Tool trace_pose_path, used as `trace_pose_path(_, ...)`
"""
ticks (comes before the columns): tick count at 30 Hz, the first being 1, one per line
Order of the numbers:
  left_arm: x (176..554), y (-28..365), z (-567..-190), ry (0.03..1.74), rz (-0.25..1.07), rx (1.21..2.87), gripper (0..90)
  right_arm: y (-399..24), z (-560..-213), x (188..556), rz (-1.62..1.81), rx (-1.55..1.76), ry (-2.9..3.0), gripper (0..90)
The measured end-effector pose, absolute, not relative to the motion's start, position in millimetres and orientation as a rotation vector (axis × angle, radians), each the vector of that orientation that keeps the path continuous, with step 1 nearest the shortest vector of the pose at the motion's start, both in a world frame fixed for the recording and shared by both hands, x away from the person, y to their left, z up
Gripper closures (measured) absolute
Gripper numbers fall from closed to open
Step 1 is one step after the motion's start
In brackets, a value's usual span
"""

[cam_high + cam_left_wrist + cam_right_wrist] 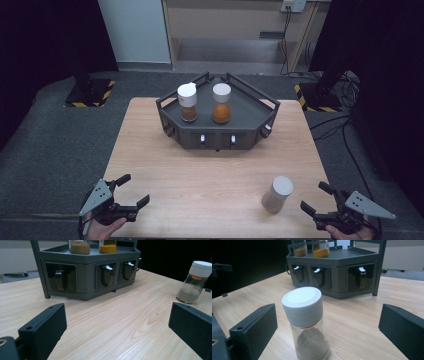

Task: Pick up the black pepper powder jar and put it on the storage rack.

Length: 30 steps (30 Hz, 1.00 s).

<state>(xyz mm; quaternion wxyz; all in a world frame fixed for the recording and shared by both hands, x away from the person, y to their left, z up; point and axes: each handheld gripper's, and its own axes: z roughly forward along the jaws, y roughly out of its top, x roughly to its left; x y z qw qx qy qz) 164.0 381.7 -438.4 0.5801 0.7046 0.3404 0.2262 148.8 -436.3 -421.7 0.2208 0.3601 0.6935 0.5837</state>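
A dark grey spice rack [250, 102] [90, 275] [342, 277] stands at the table's far middle. On its top shelf stand a white-capped jar of brown spice [188, 102] and one of orange spice [221, 103]. A third white-capped jar with grey powder [277, 194] [306, 322] [195, 281] stands upright on the table at the front right. My right gripper [319, 196] [327, 332] is open just right of that jar, which sits ahead of its jaws. My left gripper [132, 190] [117, 332] is open at the front left over bare table.
The wooden table [210, 175] ends close behind both grippers. Grey carpet surrounds it. Black stands with yellow-striped bases [90, 92] stand beyond the far corners, with cables on the floor at the right.
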Motion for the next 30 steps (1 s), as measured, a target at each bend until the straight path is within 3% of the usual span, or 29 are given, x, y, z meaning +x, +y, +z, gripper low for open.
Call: trace_pose_path(30,165,382,-438,0.796,0.524,1.647,0.8,-434,-368,175,1.562,0.951,2.065,1.7)
